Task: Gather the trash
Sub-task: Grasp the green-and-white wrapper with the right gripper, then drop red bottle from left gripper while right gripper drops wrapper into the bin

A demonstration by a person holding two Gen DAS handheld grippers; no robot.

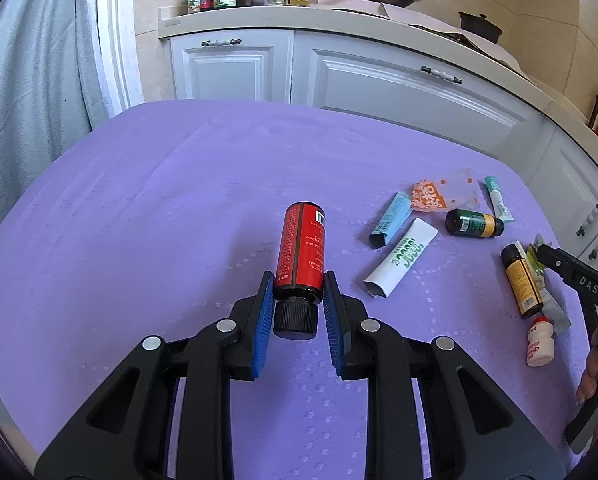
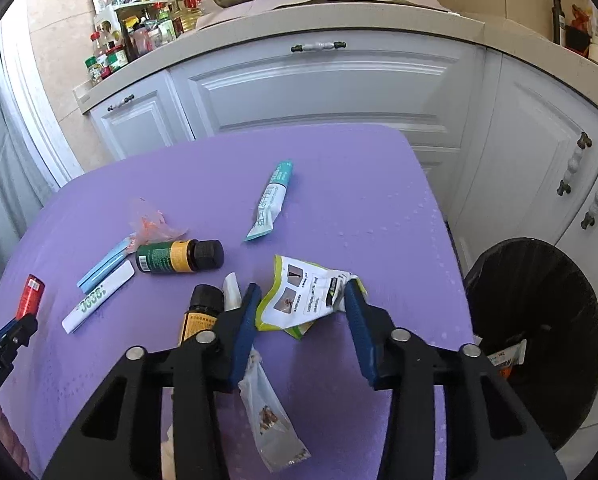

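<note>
My left gripper (image 1: 299,286) is shut on a red bottle with a black cap (image 1: 302,250), its blue pads pressing the bottle's shoulder above the purple table (image 1: 159,220). In the right wrist view, my right gripper (image 2: 301,304) has a crumpled white-and-green wrapper (image 2: 299,300) between its pads, touching both. The right gripper (image 1: 559,270) also shows at the right edge of the left wrist view. A black-lined trash bin (image 2: 539,320) stands on the floor right of the table.
Loose trash lies on the table: a green-and-yellow bottle (image 2: 179,257), a brown bottle with a yellow label (image 2: 201,312), a white box (image 2: 99,302), a blue box (image 2: 103,266), an orange bag (image 2: 151,224), a teal tube (image 2: 271,200), a clear bag (image 2: 271,412), a small white bottle (image 1: 541,342). White cabinets stand behind.
</note>
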